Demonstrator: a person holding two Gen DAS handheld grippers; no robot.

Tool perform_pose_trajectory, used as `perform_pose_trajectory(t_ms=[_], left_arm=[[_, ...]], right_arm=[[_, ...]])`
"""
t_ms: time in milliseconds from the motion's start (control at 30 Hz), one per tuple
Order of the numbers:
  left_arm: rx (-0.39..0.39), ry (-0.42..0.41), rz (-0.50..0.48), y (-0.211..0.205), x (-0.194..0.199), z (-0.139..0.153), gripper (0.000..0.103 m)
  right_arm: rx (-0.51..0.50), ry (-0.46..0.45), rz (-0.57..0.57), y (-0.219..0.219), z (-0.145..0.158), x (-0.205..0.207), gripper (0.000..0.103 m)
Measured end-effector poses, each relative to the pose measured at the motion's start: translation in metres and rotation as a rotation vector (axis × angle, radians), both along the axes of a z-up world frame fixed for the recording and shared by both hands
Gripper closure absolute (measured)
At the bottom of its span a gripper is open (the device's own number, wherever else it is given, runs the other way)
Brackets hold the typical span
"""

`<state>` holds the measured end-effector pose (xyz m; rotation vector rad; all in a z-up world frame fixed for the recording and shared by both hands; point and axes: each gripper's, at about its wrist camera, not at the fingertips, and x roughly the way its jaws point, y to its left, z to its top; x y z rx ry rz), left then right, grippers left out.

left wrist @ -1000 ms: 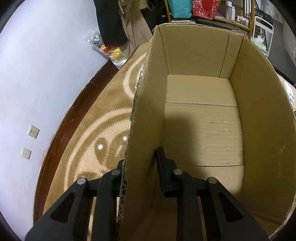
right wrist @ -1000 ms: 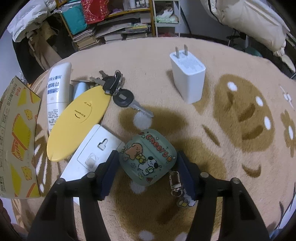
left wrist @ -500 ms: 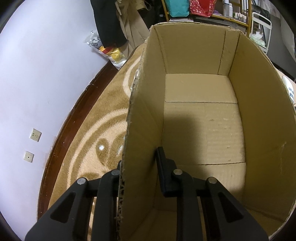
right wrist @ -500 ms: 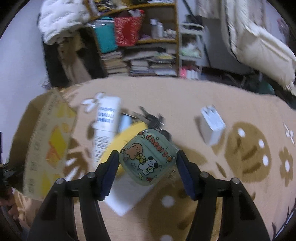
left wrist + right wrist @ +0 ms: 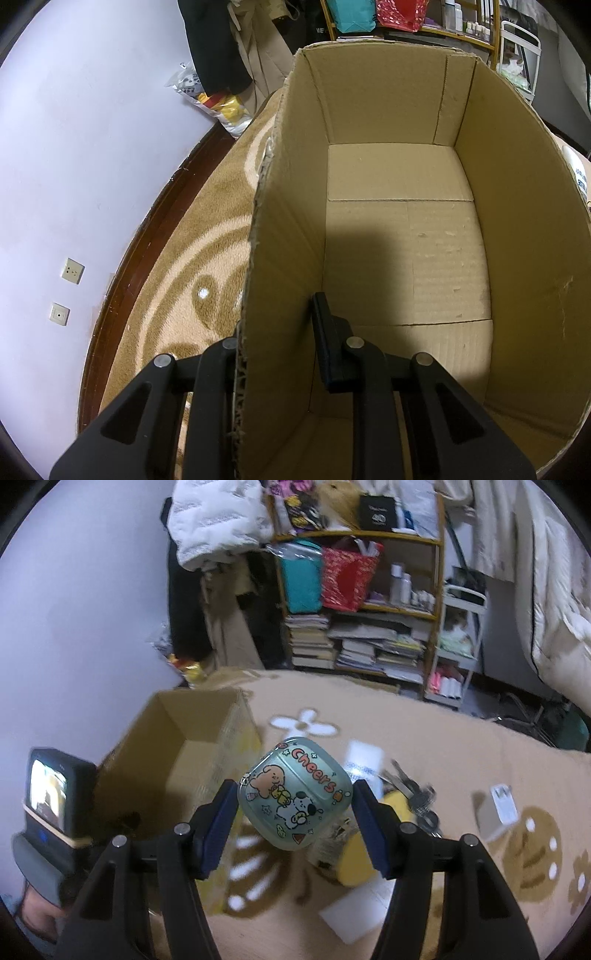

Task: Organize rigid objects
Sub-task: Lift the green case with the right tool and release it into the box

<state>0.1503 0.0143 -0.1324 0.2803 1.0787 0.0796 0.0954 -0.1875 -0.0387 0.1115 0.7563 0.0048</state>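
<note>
Right wrist: green cartoon-printed case (image 5: 295, 797)

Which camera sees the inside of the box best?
The left wrist view: the box fills it, floor and walls plain, nothing inside. The right wrist view shows the box smaller, blurred, partly behind the tongs.

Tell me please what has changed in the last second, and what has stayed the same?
The right gripper, already closed on the green earbud case, lifted it off the rug and carried it up and left toward the cardboard box. The keys, white charger and yellow case stayed on the rug. The left gripper still pinches the box wall; the box remains empty.
</note>
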Motion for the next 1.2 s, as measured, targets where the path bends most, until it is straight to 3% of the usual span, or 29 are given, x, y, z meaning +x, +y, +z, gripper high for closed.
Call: perform_pose_trajectory(t_ms=[333,900,1200], left_arm=[[-0.006,0.008,-0.007,0.001,-0.001,0.001,0.083],[-0.031,0.026,0.014,0.01,-0.001,0.0,0.083],[-0.035,0.027,0.015,0.012,-0.001,0.001,0.083]], right_arm=[[0.019,-0.037,0.105,0.05,0.019,0.02,0.037],[0.033,0.086,0.135,0.07,-0.017,0.04,0.036],[0.013,0.06,0.138,0.077,-0.019,0.033,0.036]])
